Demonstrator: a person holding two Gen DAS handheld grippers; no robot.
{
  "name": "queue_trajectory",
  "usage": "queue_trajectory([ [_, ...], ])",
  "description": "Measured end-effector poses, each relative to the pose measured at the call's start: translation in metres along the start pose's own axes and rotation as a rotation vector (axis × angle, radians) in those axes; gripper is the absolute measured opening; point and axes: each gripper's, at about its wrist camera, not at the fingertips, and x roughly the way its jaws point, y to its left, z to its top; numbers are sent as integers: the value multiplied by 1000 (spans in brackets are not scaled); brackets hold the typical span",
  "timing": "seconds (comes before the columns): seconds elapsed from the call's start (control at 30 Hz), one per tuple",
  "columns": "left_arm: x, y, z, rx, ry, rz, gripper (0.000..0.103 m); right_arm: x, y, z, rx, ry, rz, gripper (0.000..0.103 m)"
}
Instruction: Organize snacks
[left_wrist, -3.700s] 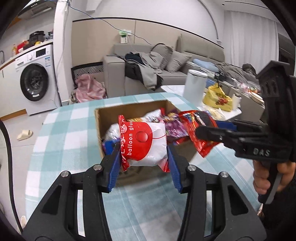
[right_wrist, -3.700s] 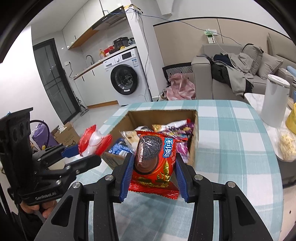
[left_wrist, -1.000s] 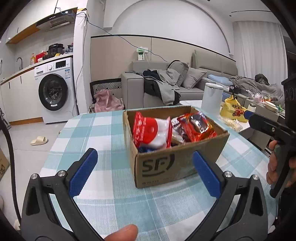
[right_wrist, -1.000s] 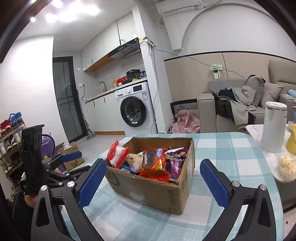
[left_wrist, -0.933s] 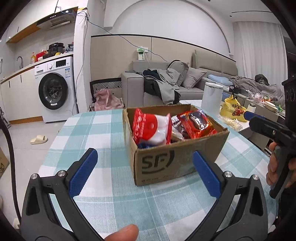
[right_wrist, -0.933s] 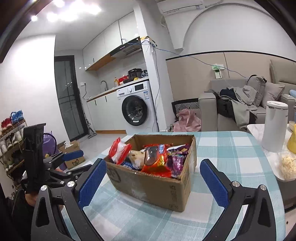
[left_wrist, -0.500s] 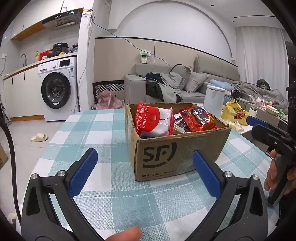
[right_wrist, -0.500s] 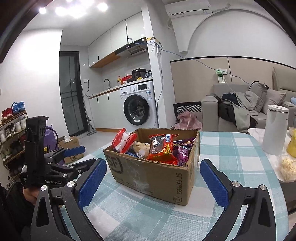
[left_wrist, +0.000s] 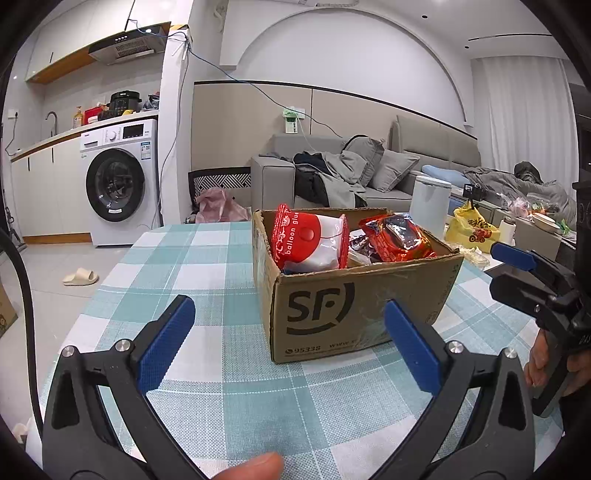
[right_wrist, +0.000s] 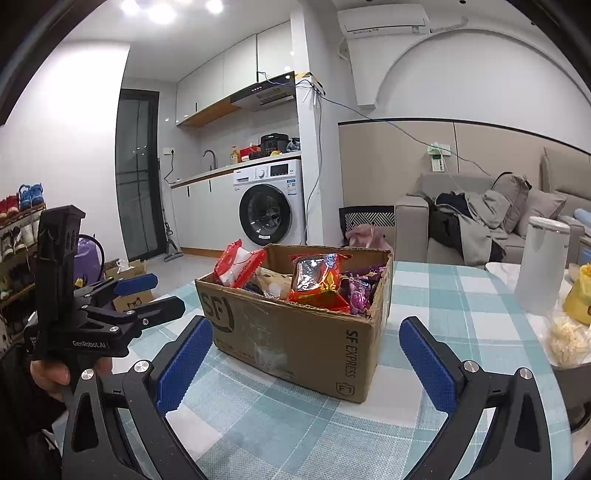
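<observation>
Blue-padded left gripper and right gripper are held wide apart and empty, withdrawn low over the checked tablecloth. At twelve o'clock, the brown cardboard box now contains both released red packets; organizing is judged near complete.

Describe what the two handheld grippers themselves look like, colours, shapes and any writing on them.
Both are matte black plastic frames with silver bolts and blue ribbed pads on long angled fingers. The left gripper reads "GenRobot.AI" on its body in the right wrist view. The right gripper shows partial white lettering. Each has a pistol-style handle; a black cable runs beside the left one.
</observation>
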Motion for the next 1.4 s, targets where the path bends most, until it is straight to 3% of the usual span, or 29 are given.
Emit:
queue_trajectory([
  [1.4, 0, -1, 0, 1, 1, -1, 102, 2, 1, 0, 4, 4, 6, 103],
])
